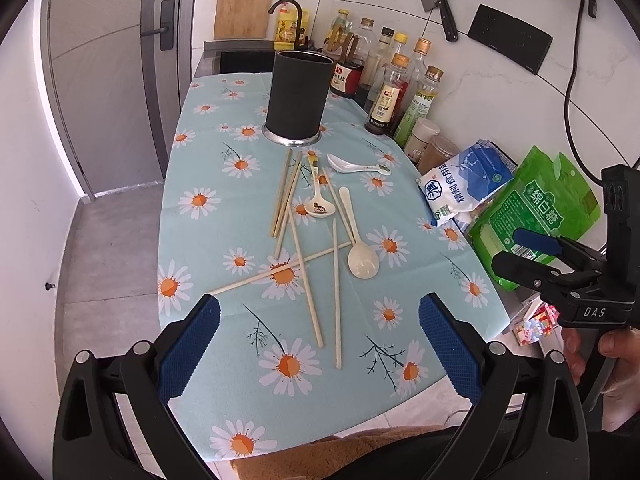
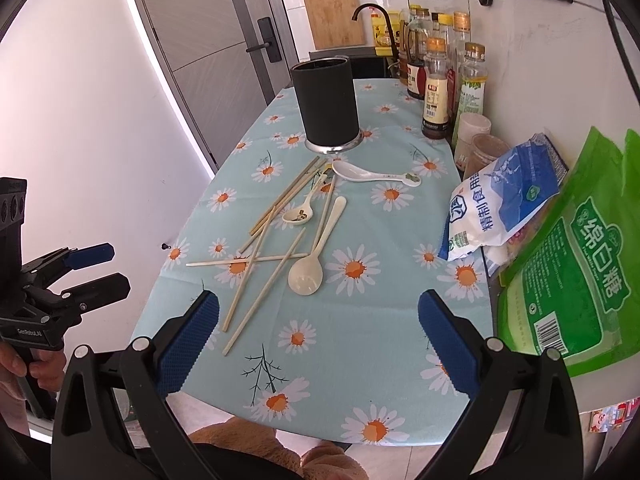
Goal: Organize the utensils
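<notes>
A black utensil holder (image 1: 298, 98) (image 2: 326, 106) stands upright at the far end of the daisy tablecloth (image 1: 224, 216) (image 2: 360, 340). In front of it lie several wooden chopsticks (image 1: 306, 292) (image 2: 260, 308), a cream plastic spoon (image 1: 362, 262) (image 2: 306, 276), a small patterned spoon (image 1: 318, 208) (image 2: 299, 216) and a white ceramic spoon (image 1: 352, 166) (image 2: 368, 174). My left gripper (image 1: 319, 350) is open and empty above the near table edge. My right gripper (image 2: 318, 346) is open and empty, also near the front edge. Each gripper shows in the other's view (image 1: 520, 252) (image 2: 102, 266).
Sauce and oil bottles (image 1: 390, 92) (image 2: 436, 88) line the right wall. A salt bag (image 1: 464, 184) (image 2: 496, 204) and a green sugar bag (image 1: 532, 216) (image 2: 576, 272) lie at the right edge. A sink faucet (image 1: 288, 16) is behind the holder.
</notes>
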